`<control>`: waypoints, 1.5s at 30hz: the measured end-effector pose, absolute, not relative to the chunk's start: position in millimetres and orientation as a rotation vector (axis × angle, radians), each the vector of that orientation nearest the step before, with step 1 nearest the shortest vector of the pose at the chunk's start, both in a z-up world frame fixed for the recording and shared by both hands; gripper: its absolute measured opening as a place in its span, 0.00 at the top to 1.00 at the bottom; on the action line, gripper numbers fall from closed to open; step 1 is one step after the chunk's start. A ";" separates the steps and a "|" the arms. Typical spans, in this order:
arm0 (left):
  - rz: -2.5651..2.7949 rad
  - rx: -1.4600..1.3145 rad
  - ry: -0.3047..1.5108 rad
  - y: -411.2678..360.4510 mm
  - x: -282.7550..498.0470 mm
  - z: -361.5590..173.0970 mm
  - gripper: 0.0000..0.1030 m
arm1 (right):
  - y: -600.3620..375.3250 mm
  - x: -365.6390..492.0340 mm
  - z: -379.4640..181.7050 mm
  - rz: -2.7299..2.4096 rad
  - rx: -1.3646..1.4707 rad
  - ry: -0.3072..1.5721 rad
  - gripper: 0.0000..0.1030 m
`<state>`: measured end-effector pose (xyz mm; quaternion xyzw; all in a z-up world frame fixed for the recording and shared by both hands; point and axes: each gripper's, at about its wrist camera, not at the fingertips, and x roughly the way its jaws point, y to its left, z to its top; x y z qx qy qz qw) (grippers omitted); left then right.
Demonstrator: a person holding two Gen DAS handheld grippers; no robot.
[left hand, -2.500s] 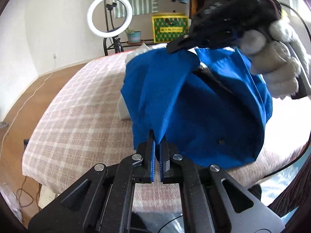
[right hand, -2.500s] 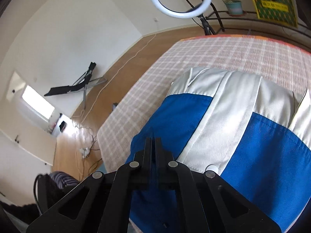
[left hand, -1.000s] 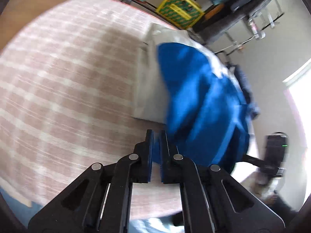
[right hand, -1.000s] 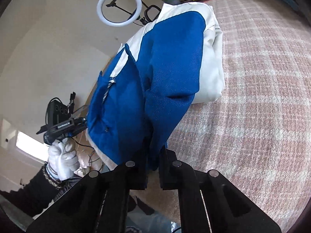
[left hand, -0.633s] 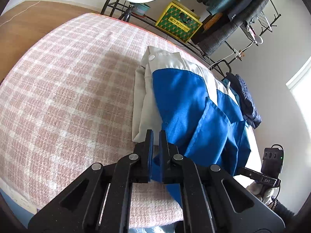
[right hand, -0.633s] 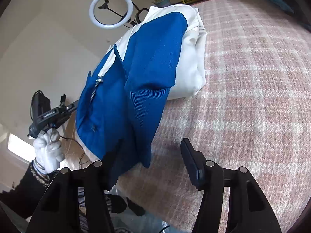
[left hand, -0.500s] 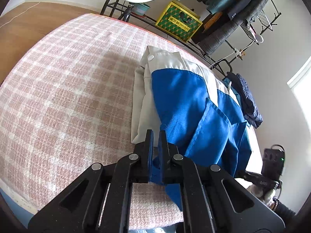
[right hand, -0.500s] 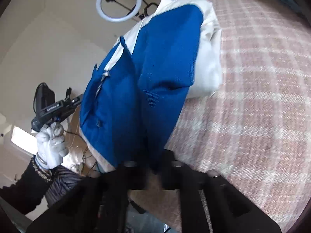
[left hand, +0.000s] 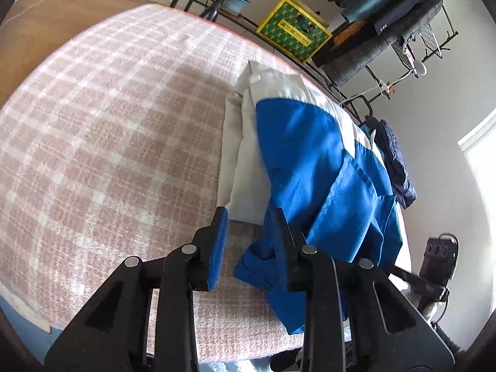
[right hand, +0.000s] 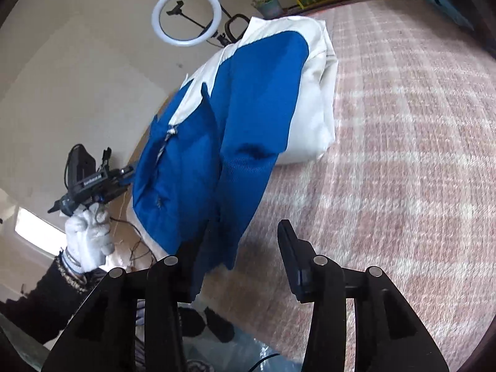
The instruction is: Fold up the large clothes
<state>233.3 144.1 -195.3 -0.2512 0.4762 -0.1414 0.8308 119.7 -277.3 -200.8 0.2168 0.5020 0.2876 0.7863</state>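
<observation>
A blue and white jacket (left hand: 303, 155) lies folded on the pink checked bed (left hand: 108, 130), its blue half uppermost. My left gripper (left hand: 249, 217) stands at the jacket's near hem; its jaws are opening, and the blue hem (left hand: 257, 260) lies loose against the right finger, with no pad pressing on it. From the right wrist the same jacket (right hand: 257, 93) shows. My right gripper (right hand: 241, 232) is at its near corner with jaws opening, and the blue corner (right hand: 226, 241) hangs free between them. A white-gloved hand (right hand: 86, 238) holds the left gripper (right hand: 93, 183) beyond the jacket.
A ring light (right hand: 186, 15) on a stand, a yellow and green box (left hand: 291, 31) and a rack of hanging clothes (left hand: 381, 15) stand beyond the bed's far edge. Dark clothes (left hand: 393, 161) lie past the jacket. The bed's near edge is just under both grippers.
Both grippers were shut on the blue hem and carried it down over the white part. Now their jaws stand apart and the hem lies loose on the bed.
</observation>
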 end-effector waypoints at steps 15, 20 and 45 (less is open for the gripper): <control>-0.285 -0.627 1.009 169.9 267.5 -180.2 0.54 | -316.8 130.9 -206.2 0.620 0.587 1.206 0.88; -0.326 -0.671 1.036 166.3 314.5 -183.5 0.54 | -335.6 166.5 -167.0 0.628 0.603 1.058 0.43; -0.404 -0.549 0.952 110.4 388.6 -157.6 0.90 | -284.1 312.3 -152.3 0.604 0.512 0.991 0.93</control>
